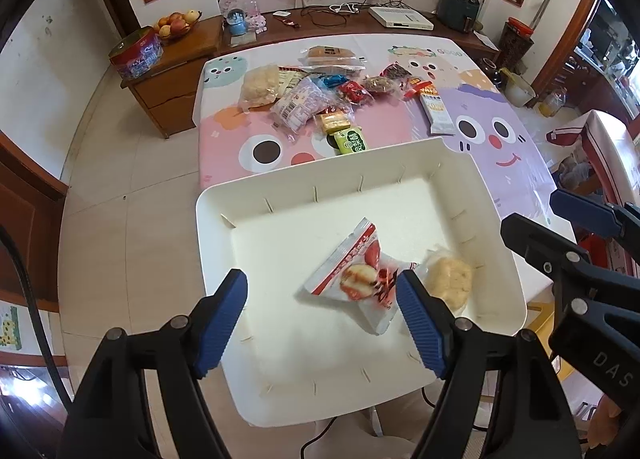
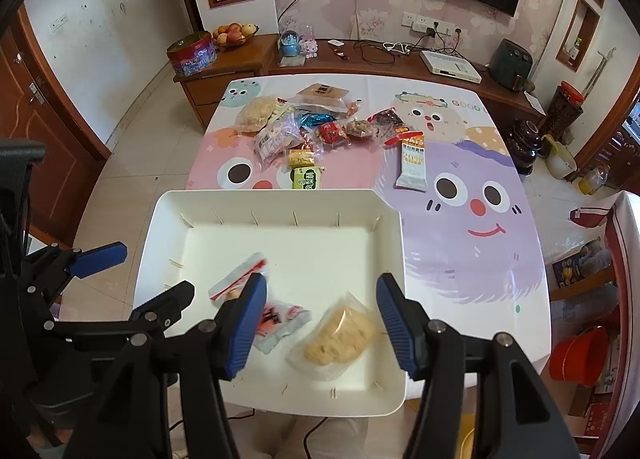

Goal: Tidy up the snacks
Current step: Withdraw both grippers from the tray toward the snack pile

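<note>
Your cartoon-print table stood before a wooden sideboard; in the white tray, the red-and-white packet lay diagonally, lower right to upper centre; left gripper and right gripper both gaped wide, empty

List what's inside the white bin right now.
The white bin holds two snacks: a red-and-white packet and a clear-wrapped pale cake. Nothing else shows; the left gripper hides a bit of floor.
</note>
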{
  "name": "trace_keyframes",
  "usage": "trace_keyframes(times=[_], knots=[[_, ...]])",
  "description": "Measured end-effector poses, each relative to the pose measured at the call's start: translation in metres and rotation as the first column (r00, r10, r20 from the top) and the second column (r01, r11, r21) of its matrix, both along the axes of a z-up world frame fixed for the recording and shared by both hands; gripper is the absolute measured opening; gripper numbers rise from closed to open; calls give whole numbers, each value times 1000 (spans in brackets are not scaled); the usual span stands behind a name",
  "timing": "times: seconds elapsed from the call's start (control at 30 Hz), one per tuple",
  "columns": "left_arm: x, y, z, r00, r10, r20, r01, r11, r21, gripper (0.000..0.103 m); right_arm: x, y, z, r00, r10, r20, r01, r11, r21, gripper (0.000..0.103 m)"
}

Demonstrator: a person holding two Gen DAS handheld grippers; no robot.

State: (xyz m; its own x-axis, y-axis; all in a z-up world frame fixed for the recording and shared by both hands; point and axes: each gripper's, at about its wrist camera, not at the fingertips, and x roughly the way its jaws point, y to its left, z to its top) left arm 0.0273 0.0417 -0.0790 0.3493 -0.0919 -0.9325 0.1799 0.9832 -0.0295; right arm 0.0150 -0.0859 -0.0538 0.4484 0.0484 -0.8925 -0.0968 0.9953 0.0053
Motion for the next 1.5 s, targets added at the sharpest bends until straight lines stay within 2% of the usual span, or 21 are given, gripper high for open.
trace_keyframes(times=[0.3,0.53,0.9,1.07,1.27,1.37,1.5], knots=[[4,12,15,996,53,69,-55,998,23,76,6,3,2,1000,0,3,0,1000,4,58],[7,20,23,993,69,94,-69,998,0,76,10,4,9,1000,4,12,-4,999,41,58],[9,18,42,982,75,176,-83,996,41,79,8,1,28,996,9,90,-16,997,77,58],[16,20,46,977,90,196,-97,995,29,79,9,2,40,991,27,132,-36,997,66,58],[21,21,56,963,96,251,-99,995,0,79,17,2,45,992,63,111,-73,993,88,59],[28,21,58,966,96,239,-93,995,-24,79,23,0,47,993,69,98,-80,990,116,60],[45,19,63,981,77,177,-67,996,-60,79,33,-2,57,993,68,94,-79,990,117,60]])
